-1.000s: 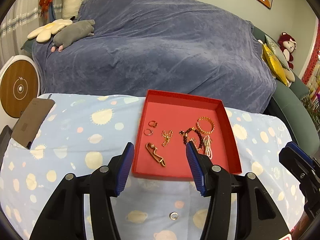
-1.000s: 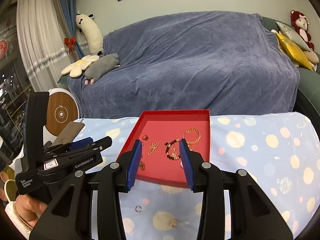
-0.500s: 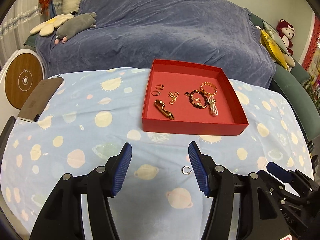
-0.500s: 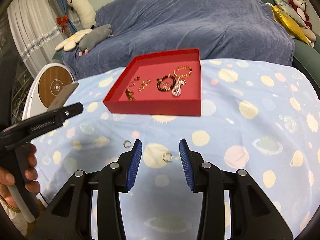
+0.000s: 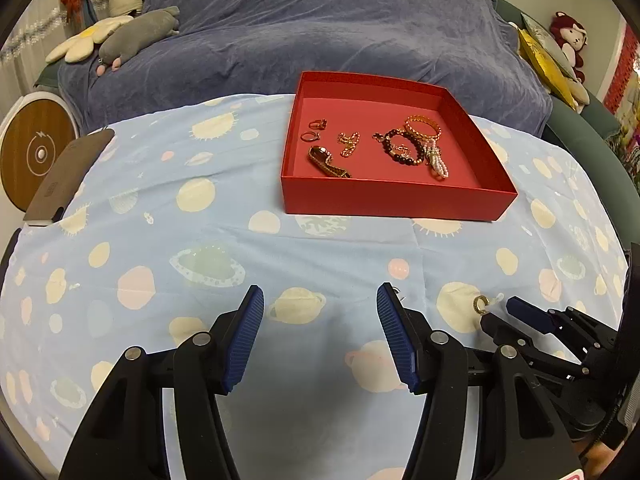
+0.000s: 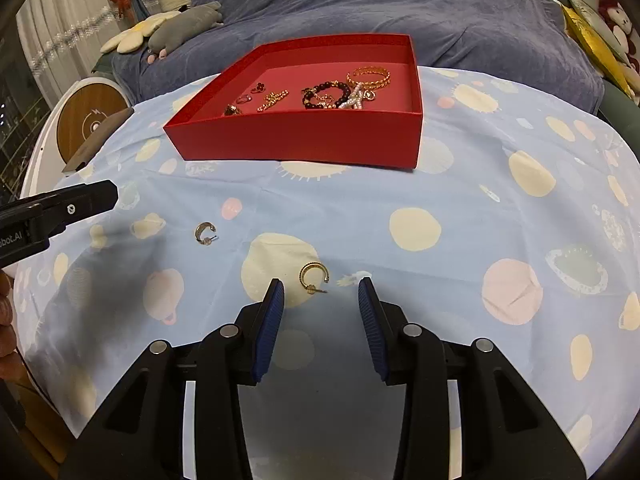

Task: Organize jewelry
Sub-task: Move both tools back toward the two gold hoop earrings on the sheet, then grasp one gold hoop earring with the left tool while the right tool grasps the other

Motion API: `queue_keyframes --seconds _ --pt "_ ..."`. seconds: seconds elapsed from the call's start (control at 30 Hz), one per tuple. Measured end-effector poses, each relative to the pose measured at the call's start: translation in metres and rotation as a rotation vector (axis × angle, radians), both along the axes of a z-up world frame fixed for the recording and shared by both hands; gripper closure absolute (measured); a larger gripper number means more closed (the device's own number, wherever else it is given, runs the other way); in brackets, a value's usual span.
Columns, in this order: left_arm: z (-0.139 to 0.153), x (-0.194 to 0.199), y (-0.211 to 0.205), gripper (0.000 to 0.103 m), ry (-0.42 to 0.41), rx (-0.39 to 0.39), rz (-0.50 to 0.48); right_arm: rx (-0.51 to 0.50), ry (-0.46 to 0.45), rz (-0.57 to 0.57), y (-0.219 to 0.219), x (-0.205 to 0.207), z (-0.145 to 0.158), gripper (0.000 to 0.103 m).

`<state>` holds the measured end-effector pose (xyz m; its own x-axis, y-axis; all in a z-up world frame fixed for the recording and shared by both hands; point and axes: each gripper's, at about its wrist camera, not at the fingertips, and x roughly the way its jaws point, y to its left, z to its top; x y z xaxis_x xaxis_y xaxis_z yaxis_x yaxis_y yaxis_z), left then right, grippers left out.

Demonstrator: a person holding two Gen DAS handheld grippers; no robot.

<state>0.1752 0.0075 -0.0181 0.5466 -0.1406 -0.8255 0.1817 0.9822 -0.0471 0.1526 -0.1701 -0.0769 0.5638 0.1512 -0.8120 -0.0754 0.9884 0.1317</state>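
Observation:
A red tray [image 5: 392, 200] [image 6: 296, 140] sits on the blue spotted tablecloth and holds several pieces: rings, a gold chain, a dark bead bracelet [image 5: 402, 146], a gold bangle [image 6: 368, 76] and a pearl piece. Two hoop earrings lie loose on the cloth: a gold one [image 6: 314, 278] [image 5: 481, 304] just ahead of my right gripper [image 6: 320, 294], and a silver one [image 6: 205, 233] to its left. The silver one is almost hidden behind my left gripper's right finger [image 5: 396, 320]. My left gripper [image 5: 320, 300] is open and empty. My right gripper is open and empty.
A brown phone-like slab [image 5: 66, 176] lies at the table's left edge. A round white and wood device [image 5: 34, 152] stands beside the table. A sofa under a blue-grey cover [image 5: 320, 32] with plush toys [image 5: 136, 34] is behind the table.
Both grippers have pulled back from the tray and lowered toward the cloth. The gold earring now lies just ahead of my right gripper's fingertips. Both stay open.

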Motion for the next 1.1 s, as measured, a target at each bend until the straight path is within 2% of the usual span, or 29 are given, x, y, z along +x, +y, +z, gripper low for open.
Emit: queue_keyframes --seconds 0.23,0.37,0.53,0.6,1.1 --pt "-0.006 -0.002 0.004 0.046 0.017 0.012 -0.005 -0.010 -0.006 0.004 0.004 0.009 -0.001 0.066" --pt "-0.009 -0.002 0.003 0.046 0.027 0.013 -0.007 -0.028 -0.001 0.018 0.012 0.011 -0.004 0.070" --pt "-0.013 -0.002 0.001 0.046 0.035 0.012 -0.014 -0.075 -0.009 0.039 0.020 0.010 -0.006 0.079" --pt "-0.015 -0.001 -0.001 0.046 0.044 0.011 -0.017 -0.078 -0.008 0.044 0.018 0.010 -0.006 0.087" --pt "-0.044 0.012 -0.031 0.046 0.060 0.037 -0.056 -0.026 -0.003 0.004 0.000 -0.001 0.012 0.087"
